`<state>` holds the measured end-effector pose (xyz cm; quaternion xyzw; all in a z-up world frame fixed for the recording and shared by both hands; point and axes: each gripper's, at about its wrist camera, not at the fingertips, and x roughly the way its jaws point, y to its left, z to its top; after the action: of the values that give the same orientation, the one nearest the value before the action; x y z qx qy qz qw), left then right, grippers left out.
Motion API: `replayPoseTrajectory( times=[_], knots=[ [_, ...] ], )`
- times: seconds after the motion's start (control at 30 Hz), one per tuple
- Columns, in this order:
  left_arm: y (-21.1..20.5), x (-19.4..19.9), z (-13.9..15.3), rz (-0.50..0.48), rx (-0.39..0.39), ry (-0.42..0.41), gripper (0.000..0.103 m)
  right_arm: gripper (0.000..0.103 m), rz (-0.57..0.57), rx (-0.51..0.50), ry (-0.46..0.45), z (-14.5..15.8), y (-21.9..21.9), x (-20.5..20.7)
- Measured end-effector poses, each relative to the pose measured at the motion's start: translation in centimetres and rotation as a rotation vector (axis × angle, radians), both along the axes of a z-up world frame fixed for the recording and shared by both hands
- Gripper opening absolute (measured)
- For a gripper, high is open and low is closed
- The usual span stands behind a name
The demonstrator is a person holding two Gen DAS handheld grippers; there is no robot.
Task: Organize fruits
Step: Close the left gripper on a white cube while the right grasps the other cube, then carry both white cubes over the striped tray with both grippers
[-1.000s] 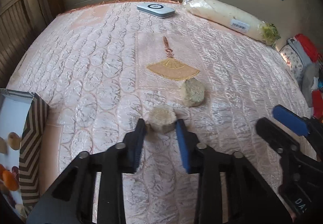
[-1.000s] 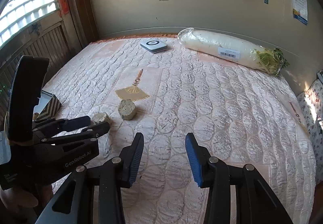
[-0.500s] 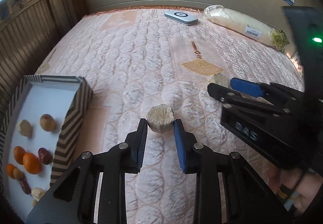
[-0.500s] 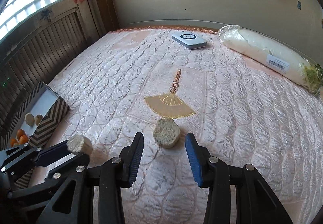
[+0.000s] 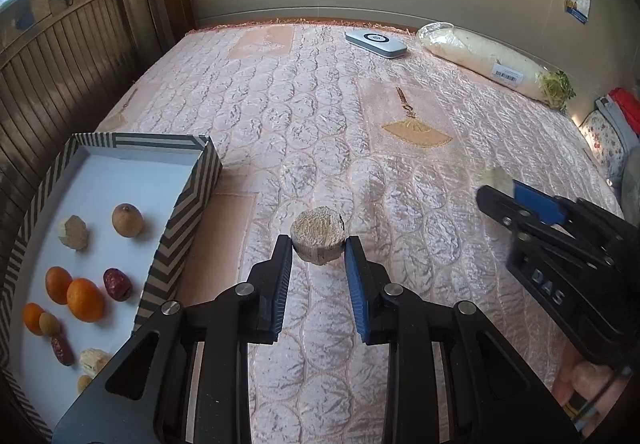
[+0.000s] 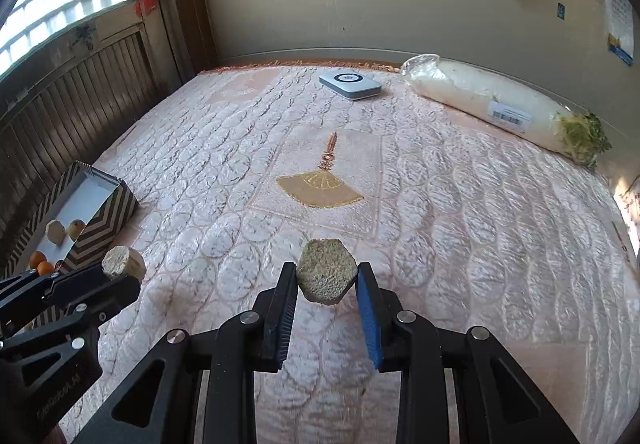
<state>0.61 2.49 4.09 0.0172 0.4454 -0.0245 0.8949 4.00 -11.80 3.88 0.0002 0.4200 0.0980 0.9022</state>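
My left gripper is shut on a tan peeled fruit chunk and holds it above the pink quilted bed, just right of the striped box. The box holds oranges, red dates, a brown round fruit and peeled chunks. My right gripper is shut on a second tan chunk, lifted off the quilt. The left gripper with its chunk also shows at the left of the right wrist view.
A wrapped white radish lies at the far right of the bed. A grey flat device sits at the far middle. A gold fan embroidery marks the quilt. Wooden slat panelling runs along the left, behind the box.
My left gripper carried its chunk left towards the striped box. My right gripper moved in over the second chunk, shut on it and lifted it.
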Motion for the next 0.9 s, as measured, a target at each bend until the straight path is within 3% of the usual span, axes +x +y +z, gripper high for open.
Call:
replayPoseTrajectory(
  times=[0.37, 0.9],
  knots=[
    [-0.9, -2.6, 0.6, -0.028, 0.011, -0.023, 0.026, 0.029, -0.081, -0.004, -0.037, 1.1, -1.5, -5.2],
    [2.7, -4.9, 2.1, 0.021, 0.014, -0.06, 0.026, 0.029, -0.011, -0.005, -0.068, 2.3, 2.2, -6.9]
  ],
)
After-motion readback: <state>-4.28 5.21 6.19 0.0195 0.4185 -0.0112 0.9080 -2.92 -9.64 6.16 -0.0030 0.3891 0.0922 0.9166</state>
